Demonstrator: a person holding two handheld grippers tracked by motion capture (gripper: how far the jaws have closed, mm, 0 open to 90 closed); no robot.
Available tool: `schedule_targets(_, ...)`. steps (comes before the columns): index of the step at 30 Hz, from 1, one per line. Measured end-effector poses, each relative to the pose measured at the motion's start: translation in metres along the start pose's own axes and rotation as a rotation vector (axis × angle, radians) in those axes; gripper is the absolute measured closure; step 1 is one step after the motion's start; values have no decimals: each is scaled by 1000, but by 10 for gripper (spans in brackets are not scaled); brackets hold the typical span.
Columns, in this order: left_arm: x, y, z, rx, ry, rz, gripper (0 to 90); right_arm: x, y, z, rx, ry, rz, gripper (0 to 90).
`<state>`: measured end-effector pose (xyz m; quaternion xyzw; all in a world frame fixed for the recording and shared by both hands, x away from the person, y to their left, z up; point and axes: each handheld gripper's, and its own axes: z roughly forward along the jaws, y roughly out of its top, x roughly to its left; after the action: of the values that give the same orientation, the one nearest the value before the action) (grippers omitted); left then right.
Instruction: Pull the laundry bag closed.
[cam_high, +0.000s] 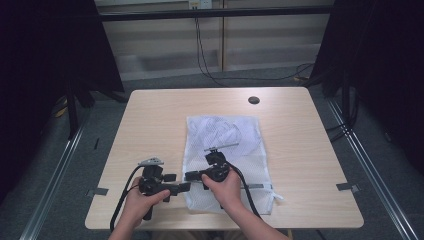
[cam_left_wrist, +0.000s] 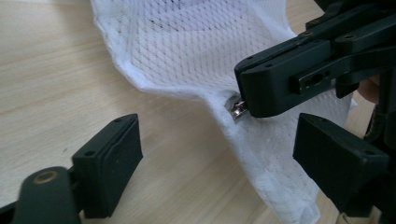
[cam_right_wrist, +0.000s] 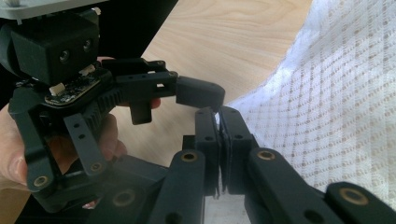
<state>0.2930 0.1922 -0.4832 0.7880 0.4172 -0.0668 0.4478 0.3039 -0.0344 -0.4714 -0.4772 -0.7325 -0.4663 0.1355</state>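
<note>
A white mesh bag (cam_high: 225, 145) lies flat on the middle of the wooden table (cam_high: 150, 125). My right gripper (cam_high: 191, 175) points left at the bag's near left corner. It is shut on a small metal zipper pull (cam_left_wrist: 236, 109) at the bag's edge (cam_right_wrist: 336, 93), its jaws pressed together (cam_right_wrist: 219, 119). My left gripper (cam_high: 177, 182) faces it from the left, open. In the left gripper view, its two fingers (cam_left_wrist: 107, 158) stand wide apart (cam_left_wrist: 222, 140), with the bag's lifted corner (cam_left_wrist: 187, 46) and the right gripper's tip between them, touching neither.
A round black cable hole (cam_high: 254, 100) sits near the table's far edge. Grey tape strips mark the near left (cam_high: 97, 191) and near right (cam_high: 346, 186) edges. Cables trail on the floor behind, and dark curtains hang at both sides.
</note>
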Motion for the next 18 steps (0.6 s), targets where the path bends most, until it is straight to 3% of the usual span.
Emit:
schedule_targets(6, -1, -1, 5, 9, -45, 33, 286, 0, 2, -3, -11, 1, 3, 870)
schedule_targets(11, -1, 0, 8, -5, -67, 20, 325, 1, 3, -7, -18, 1, 4, 870)
schedule_targets(18, -2, 0, 13, 18, -101, 11, 376, 1, 4, -10, -31, -2, 11, 870)
